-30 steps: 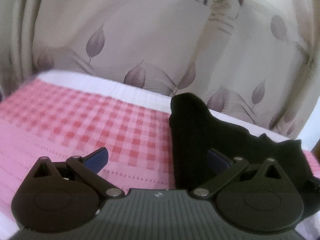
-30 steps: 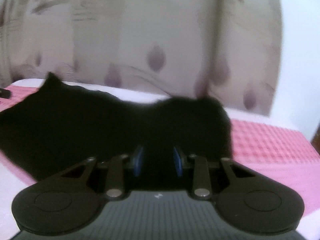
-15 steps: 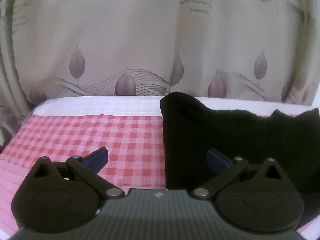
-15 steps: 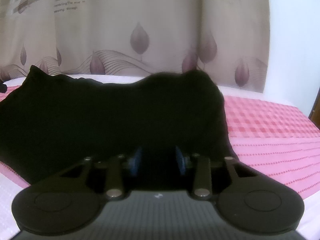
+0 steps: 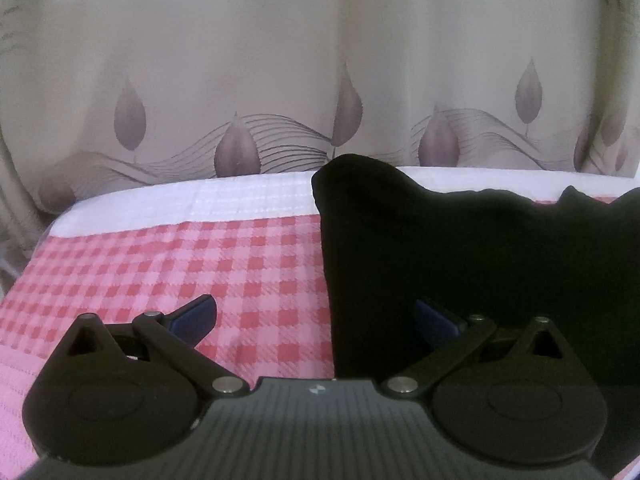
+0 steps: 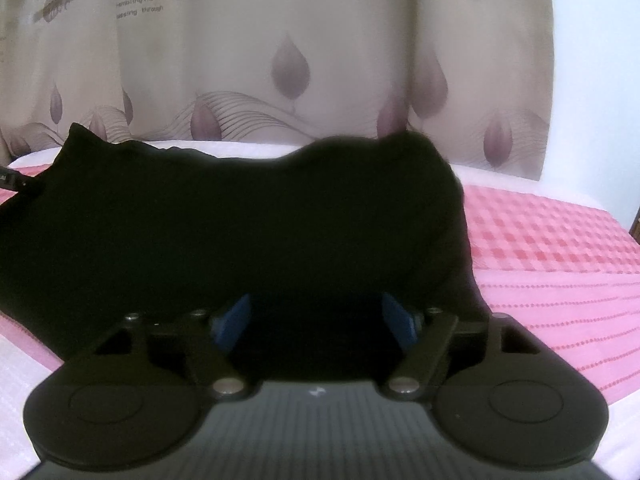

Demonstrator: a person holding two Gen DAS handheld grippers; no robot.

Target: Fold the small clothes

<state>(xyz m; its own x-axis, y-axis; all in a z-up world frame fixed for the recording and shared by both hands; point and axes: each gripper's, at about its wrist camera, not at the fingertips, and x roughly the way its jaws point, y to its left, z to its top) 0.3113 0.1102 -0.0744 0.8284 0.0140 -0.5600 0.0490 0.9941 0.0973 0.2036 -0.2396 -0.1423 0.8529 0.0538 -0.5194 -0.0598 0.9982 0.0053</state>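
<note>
A black garment point(image 5: 460, 248) lies on the pink checked cloth point(image 5: 180, 272), filling the right half of the left wrist view. My left gripper point(image 5: 316, 316) is open, straddling the garment's left edge, its right finger over the black fabric. In the right wrist view the garment point(image 6: 240, 232) fills the middle and left. My right gripper point(image 6: 316, 320) is open over the garment's near edge, with nothing between its blue pads.
A beige curtain with leaf prints point(image 5: 320, 80) hangs close behind the surface. A white strip point(image 5: 200, 200) runs along the cloth's far edge. Pink cloth point(image 6: 560, 260) extends right of the garment. A dark object point(image 6: 10, 182) pokes in at the left edge.
My right gripper has opened from nearly shut on the garment to wide. Both cameras have steadied and levelled; the left gripper stayed open.
</note>
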